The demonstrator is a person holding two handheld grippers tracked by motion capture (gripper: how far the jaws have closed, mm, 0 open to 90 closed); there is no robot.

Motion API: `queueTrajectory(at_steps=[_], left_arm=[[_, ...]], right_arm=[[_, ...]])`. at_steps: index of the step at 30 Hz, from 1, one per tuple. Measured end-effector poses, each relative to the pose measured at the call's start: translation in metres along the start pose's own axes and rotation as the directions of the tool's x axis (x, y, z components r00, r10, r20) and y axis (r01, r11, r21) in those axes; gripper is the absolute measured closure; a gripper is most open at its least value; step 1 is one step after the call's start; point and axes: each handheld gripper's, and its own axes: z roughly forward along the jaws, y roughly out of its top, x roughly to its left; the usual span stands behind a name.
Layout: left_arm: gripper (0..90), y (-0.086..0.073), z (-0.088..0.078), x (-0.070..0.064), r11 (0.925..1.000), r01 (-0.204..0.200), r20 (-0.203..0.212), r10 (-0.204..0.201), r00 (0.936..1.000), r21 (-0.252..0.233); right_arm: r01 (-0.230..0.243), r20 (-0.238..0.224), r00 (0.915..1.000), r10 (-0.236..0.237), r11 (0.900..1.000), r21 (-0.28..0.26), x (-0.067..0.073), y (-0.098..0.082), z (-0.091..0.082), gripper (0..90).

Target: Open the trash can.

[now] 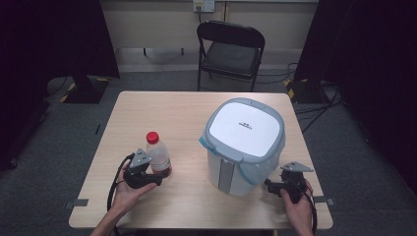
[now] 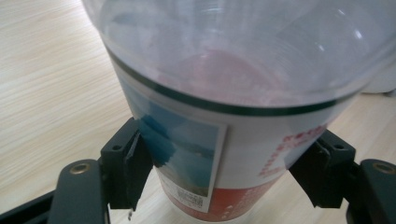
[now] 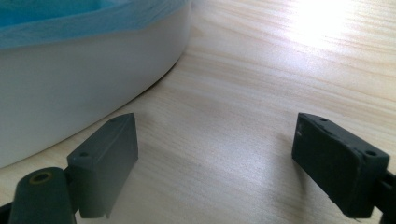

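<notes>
A clear plastic bottle (image 1: 158,152) with a red cap stands upright on the wooden table (image 1: 167,110), left of centre. My left gripper (image 1: 164,173) comes at its lower part from the near left. In the left gripper view both black pads (image 2: 135,163) sit against the labelled sides of the bottle (image 2: 233,93), so the gripper (image 2: 229,154) is shut on it. A white lidded bin (image 1: 244,125) with a blue bag liner stands right of centre. My right gripper (image 1: 269,186) rests open on the table at the bin's near right corner, with bare wood between its jaws (image 3: 215,158) and the bin's wall (image 3: 70,93) beside them.
A black folding chair (image 1: 231,49) stands beyond the table's far edge. Dark curtains hang at both sides, and cables (image 1: 314,98) lie on the floor at the right. Bare tabletop lies behind the bottle and between the bottle and the bin.
</notes>
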Motion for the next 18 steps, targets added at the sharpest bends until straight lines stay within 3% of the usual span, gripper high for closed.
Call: queueTrajectory(at_steps=[13,18], left_arm=[[28.3,-0.012,-0.017,0.032,0.9993,0.037,-0.091,-0.036,0.9952,0.004],[28.0,-0.015,-0.018,0.04,0.9983,0.057,-0.103,-0.058,0.993,-0.009]], right_arm=[[0.0,0.0,1.0,0.0,1.0,0.0,0.0,0.0,0.0,13.1],[0.0,0.0,1.0,0.0,1.0,0.0,0.0,0.0,0.0,13.0]])
